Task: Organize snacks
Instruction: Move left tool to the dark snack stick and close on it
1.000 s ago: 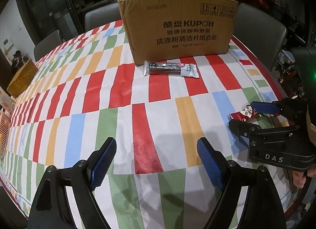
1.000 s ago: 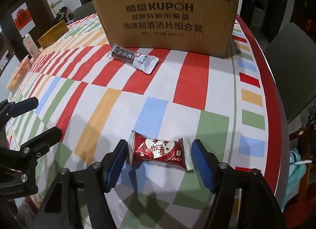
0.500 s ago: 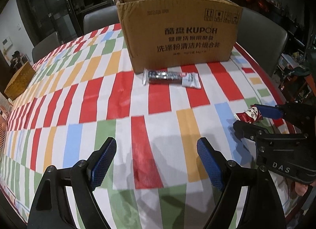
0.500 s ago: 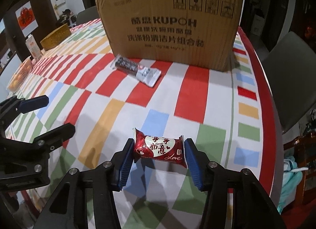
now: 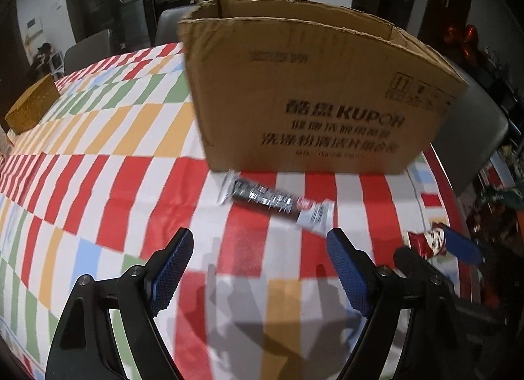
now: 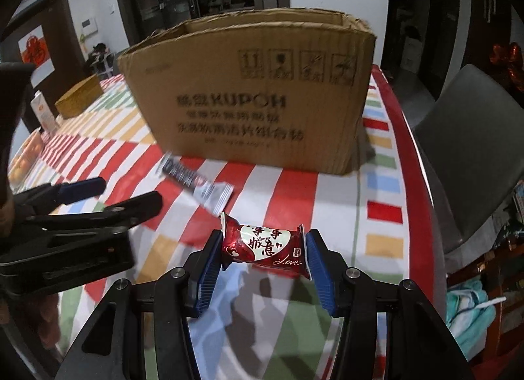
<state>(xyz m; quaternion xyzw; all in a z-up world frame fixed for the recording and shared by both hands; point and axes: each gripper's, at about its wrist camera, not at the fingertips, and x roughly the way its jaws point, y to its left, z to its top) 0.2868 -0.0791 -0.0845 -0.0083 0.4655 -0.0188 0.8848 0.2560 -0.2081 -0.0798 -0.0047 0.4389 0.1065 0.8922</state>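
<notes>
A: Dim dining room is seen behind; a bench covered by a checked cloth in red, white, green, orange and blue is shown. What is placed on it?

B: An open cardboard box printed "KUPOH" is stood at the far side, top flaps gone or folded, inside not visible. A long dark-and-white snack bar is laid flat just in front of the box, angled, apart from both tongs. Grey chairs are set round the edge. A woven basket and a carton are seen far left in the right wrist view.

A: Right tongs?

B: Right tongs are clenched on a red candy; it is gripped end to end between the blue pads, heart label and "Love" faced up. The candy is held clear of the cloth, near the bench's right edge, short of the box.

A: Left tongs?

B: Left tongs are released, pads spread wide, nothing between them; they are held over the cloth just short of the snack bar. Some motion blur is noted.
</notes>
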